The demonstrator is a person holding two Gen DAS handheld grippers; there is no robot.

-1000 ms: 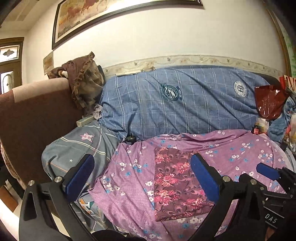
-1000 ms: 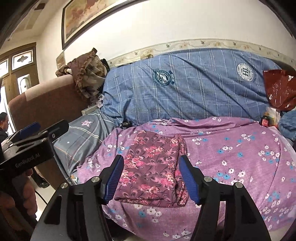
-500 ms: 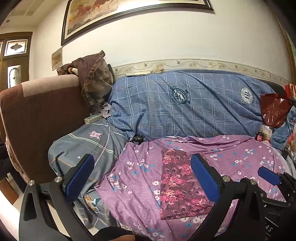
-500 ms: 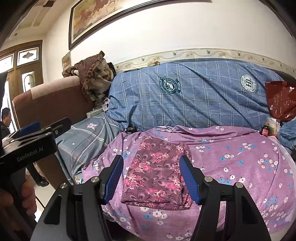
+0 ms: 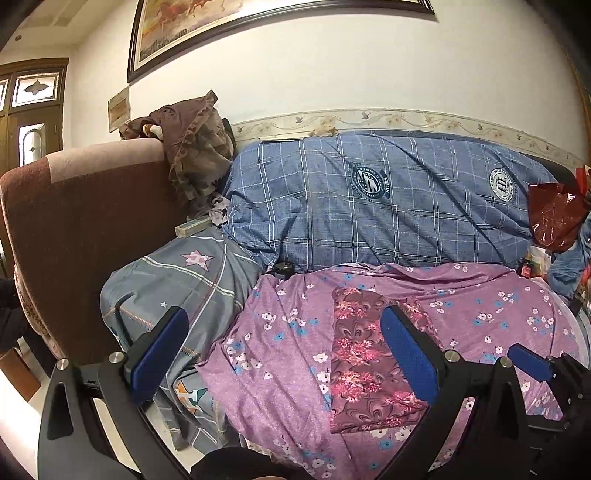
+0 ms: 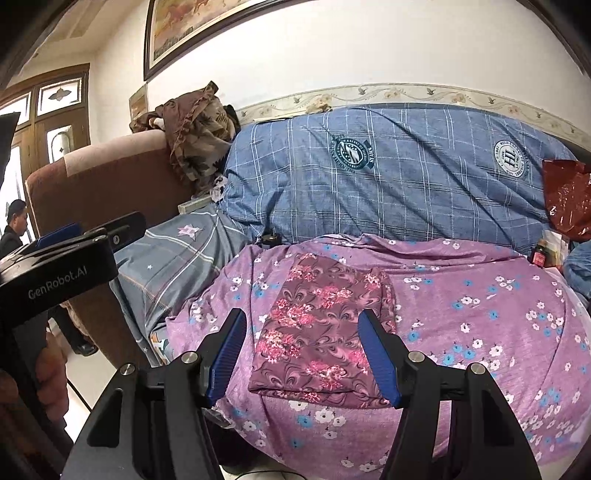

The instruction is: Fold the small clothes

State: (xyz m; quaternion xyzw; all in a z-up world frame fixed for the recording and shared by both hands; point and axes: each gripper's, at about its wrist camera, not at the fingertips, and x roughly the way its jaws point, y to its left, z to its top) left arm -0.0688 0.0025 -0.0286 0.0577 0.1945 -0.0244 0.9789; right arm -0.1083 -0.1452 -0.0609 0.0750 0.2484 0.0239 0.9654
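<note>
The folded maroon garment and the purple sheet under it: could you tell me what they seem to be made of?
Folded maroon garment: apparently thin, matte printed fabric; it lies flat with soft edges. Purple floral sheet: seemingly soft woven cloth, matte, wrinkling and draping over the edge. The exact fibre cannot be told.

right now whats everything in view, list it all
folded garment: 1, maroon floral, lying on the purple sheet
purple sheet: 1, purple with small flowers, over the bed front
blue quilt: 1, blue check with crests, behind the sheet
grey pillow: 1, grey with star, left of the sheet
brown cloth: 1, brown, heaped on the armrest
red bag: 1, red, far right
framed painting: 1, on the wall
left gripper: fingers open, empty
right gripper: fingers open, empty
</note>
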